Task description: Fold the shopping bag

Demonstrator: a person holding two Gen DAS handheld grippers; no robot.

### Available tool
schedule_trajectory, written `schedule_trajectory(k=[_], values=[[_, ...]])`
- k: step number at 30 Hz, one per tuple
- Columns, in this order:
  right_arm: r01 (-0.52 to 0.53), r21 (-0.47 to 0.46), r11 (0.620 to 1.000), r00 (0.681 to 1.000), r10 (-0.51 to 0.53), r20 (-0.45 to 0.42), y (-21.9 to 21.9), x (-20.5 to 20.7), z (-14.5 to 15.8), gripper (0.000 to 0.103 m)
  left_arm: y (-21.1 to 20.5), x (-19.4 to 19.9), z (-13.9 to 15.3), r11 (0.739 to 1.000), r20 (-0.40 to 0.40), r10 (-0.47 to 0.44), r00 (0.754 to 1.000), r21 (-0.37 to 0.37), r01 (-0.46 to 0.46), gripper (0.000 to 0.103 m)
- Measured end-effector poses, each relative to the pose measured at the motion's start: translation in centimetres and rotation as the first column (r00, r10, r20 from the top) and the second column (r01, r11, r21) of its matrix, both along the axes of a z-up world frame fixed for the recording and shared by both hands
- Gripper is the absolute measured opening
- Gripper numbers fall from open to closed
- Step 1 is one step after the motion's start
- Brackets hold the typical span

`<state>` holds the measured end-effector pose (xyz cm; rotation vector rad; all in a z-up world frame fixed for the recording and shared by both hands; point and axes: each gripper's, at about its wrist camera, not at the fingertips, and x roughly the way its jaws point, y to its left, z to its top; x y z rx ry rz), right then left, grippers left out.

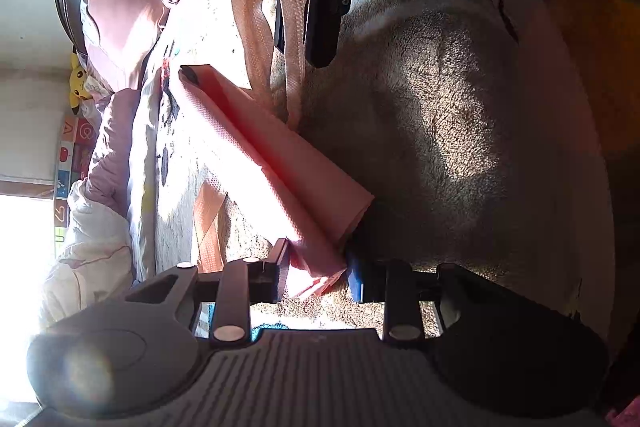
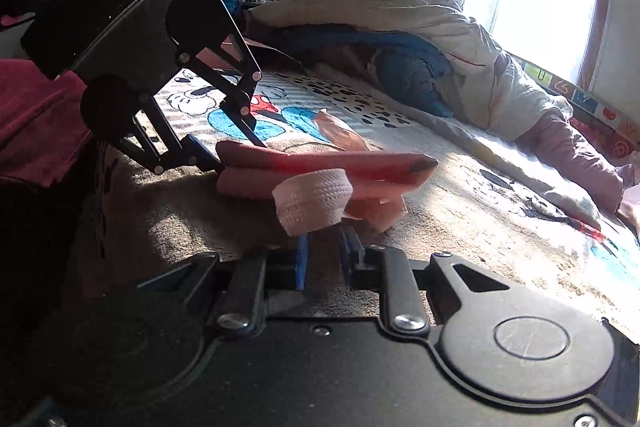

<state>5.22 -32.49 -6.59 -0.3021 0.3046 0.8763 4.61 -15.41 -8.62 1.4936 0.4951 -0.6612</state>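
Left wrist view: folded shopping bag clamped in left claw.

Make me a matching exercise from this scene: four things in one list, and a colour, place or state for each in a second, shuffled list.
Things:
1. shopping bag
2. plush toy
3. quilt
4. left gripper

Descriptions:
A. heaped beside the window
B. shut on the bag's end
C. pink, folded
D. yellow

Pairs: 1-C, 2-D, 3-A, 4-B
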Motion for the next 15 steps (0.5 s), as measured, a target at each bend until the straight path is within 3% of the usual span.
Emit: schedule_trajectory(k=[8, 12, 15], values=[[0.094, 0.145, 0.985, 0.994, -0.084, -0.072, -1.9, 1.8, -0.3, 0.019, 0.4, -0.1, -0.2, 1.000, 0.002, -0.003, 1.000, 0.002, 0.003, 0.028], [0.153, 0.202, 0.967, 0.972, -0.111, -0.206, -2.9, 3.3, -1.1, 0.018, 0.5, 0.0, -0.1, 1.000, 0.000, -0.001, 1.000, 0.000, 0.001, 0.028], [0.198, 0.171, 0.965, 0.953, -0.148, -0.265, -3.3, 3.7, -2.0, 0.018, 0.4, -0.1, -0.1, 1.000, 0.001, -0.001, 1.000, -0.001, 0.001, 0.028]])
